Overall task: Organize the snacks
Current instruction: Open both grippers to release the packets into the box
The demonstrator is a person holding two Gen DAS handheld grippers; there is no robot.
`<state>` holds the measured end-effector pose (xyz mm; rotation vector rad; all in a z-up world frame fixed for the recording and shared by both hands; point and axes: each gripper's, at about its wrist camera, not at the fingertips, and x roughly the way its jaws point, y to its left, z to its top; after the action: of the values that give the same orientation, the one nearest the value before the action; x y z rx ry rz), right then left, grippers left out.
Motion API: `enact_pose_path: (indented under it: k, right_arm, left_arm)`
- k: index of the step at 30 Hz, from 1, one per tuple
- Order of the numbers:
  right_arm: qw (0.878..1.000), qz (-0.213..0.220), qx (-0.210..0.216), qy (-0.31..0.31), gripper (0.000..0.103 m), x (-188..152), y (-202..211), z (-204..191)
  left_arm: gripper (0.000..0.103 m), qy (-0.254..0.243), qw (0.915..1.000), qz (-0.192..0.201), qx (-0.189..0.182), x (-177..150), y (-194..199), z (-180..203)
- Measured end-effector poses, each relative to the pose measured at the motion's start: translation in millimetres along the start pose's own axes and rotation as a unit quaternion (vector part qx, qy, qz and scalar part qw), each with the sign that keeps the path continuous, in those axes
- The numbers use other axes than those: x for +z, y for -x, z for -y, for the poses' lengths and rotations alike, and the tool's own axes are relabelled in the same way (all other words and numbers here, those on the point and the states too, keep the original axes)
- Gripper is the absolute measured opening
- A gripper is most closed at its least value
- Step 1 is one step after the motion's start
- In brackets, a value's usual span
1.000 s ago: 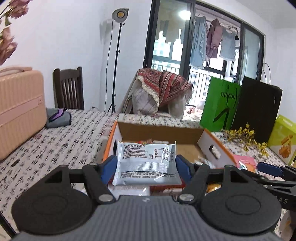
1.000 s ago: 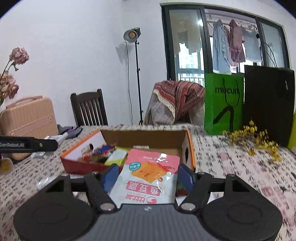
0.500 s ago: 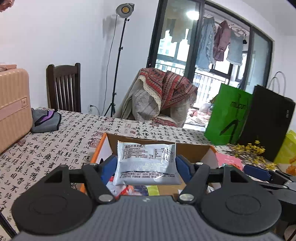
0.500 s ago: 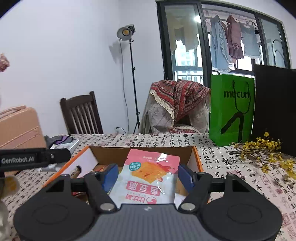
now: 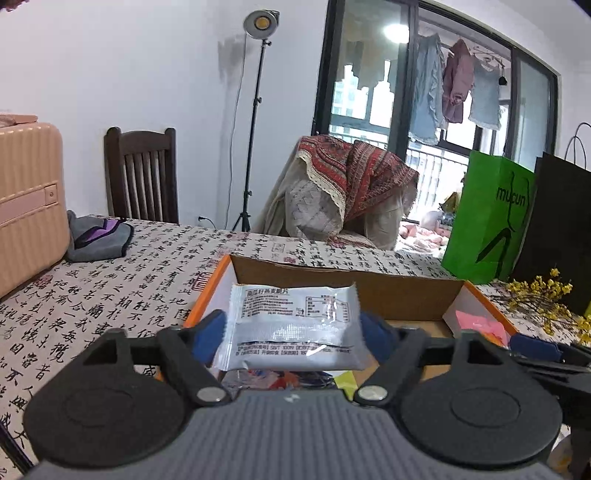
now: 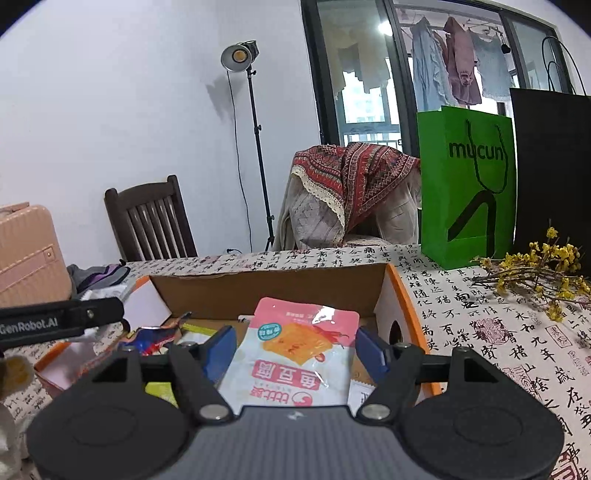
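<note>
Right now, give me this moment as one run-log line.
left gripper: opening, silver packet between fingers | right gripper: holds pink packet | both over cardboard box

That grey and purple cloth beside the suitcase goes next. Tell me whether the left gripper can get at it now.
Probably not yet. The left gripper has a silver snack packet between its opening jaws over the cardboard box. Bare tablecloth leads to the cloth once that drops.

White walls (image 5: 129, 74) back the room. A lit studio lamp (image 5: 260, 22) on a thin stand rises beyond the tabletop's (image 5: 110, 288) far edge, beside a dark wooden chair (image 5: 140, 177). Black-framed glass doors (image 5: 369, 74) show hanging laundry (image 5: 458, 88). A patterned throw (image 5: 354, 173) drapes an armchair.
</note>
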<state>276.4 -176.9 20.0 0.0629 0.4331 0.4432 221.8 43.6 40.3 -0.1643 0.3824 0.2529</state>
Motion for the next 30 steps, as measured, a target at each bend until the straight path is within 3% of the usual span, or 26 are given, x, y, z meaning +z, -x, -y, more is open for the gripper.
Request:
enact_pose_path:
  k: [1, 4, 19, 24, 30]
  right_arm:
    - [1.000, -0.001, 0.000, 0.000, 0.075, -0.3, -0.3, 0.3]
    - [1.000, -0.003, 0.001, -0.005, 0.103, -2.3, -0.7, 3.9]
    - [1.000, 0.021, -0.019, 0.000, 0.103, 10.7, 20.6, 4.8]
    - [0.999, 0.028, -0.020, 0.011, 0.103, 26.2, 49.0, 0.4]
    - [0.998, 0.020, -0.033, 0.046, 0.103, 23.1, 76.8, -7.1]
  left_arm:
    - [0.102, 0.003, 1.0000, 0.006, 0.000, -0.7, 1.4, -1.1]
    - [0.103, 0.021, 0.9994, 0.027, 0.000, -1.5, 6.4, -7.3]
    - [0.103, 0.036, 0.9993, 0.013, -0.002, 12.0, 16.9, -9.1]
    - [0.103, 0.051, 0.9980, 0.002, -0.036, 25.0, 33.5, -9.1]
    - [0.103, 0.036, 0.9978, -0.014, -0.055, 26.0, 56.6, -5.2]
